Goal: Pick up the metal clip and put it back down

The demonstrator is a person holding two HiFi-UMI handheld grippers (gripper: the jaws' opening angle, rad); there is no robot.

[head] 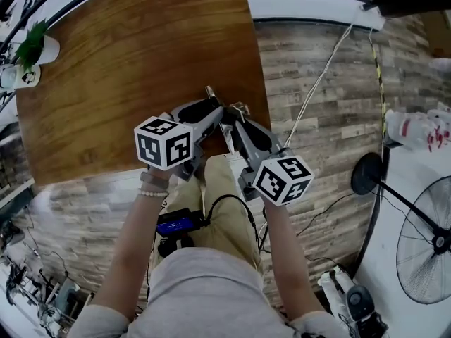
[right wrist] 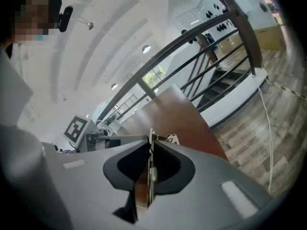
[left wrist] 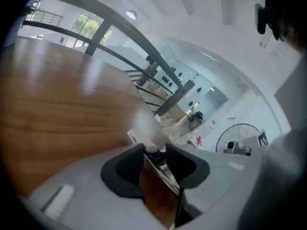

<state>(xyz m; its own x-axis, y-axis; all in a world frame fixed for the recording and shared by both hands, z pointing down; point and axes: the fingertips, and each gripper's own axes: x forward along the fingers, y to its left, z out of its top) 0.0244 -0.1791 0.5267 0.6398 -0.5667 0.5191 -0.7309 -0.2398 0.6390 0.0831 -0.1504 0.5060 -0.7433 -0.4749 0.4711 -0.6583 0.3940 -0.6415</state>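
Note:
The metal clip is held in the air over the front right corner of the wooden table, between both grippers. My left gripper comes in from the left and is shut on one metal arm of the clip. My right gripper comes in from the right, its jaws pressed flat on a thin metal leaf of the clip. The two gripper tips almost meet. A wire end of the clip pokes out past the right jaws. Most of the clip is hidden by the fingers.
A potted plant stands at the table's far left edge. On the plank floor to the right are a standing fan, its round base, a white cable and plastic bottles. A railing runs beyond the table.

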